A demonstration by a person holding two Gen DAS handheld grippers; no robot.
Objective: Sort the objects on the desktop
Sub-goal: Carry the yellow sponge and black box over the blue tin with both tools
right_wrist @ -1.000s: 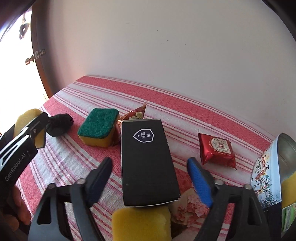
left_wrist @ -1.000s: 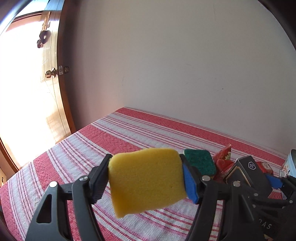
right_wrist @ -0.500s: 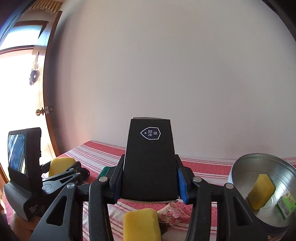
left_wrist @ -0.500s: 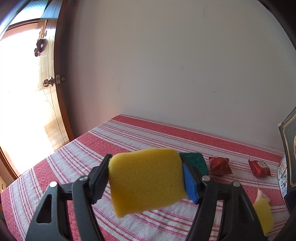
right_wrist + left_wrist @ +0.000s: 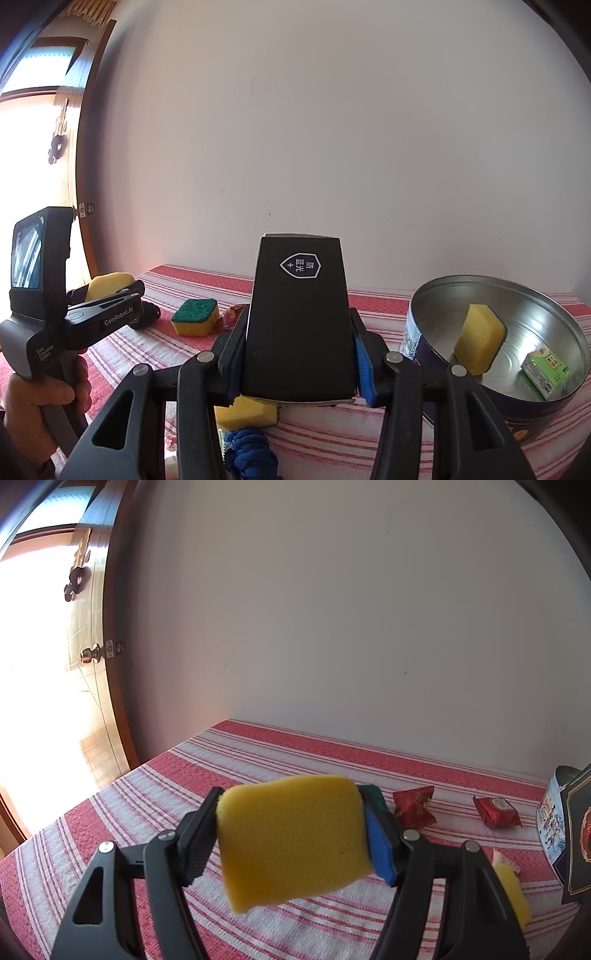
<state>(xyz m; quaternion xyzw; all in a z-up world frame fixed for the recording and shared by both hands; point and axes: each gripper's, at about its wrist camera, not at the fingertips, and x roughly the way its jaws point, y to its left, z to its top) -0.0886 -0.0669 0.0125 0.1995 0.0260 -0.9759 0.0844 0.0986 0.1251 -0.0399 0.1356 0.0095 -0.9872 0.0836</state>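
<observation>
Left gripper (image 5: pixel 291 836) is clamped on a soft, light yellow sponge (image 5: pixel 293 840) held above the striped tablecloth (image 5: pixel 258 760), compressing at its side edges, while right gripper (image 5: pixel 297 350) grips a rigid, probably slick black box (image 5: pixel 299 321) across its flanks beside the metal tin (image 5: pixel 517 295).

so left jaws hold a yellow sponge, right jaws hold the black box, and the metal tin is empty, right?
Not quite: the tin is not empty. The right wrist view shows a yellow sponge and a small green packet inside it. The rest stands: the left gripper holds a yellow sponge and the right gripper holds the black box.
</observation>
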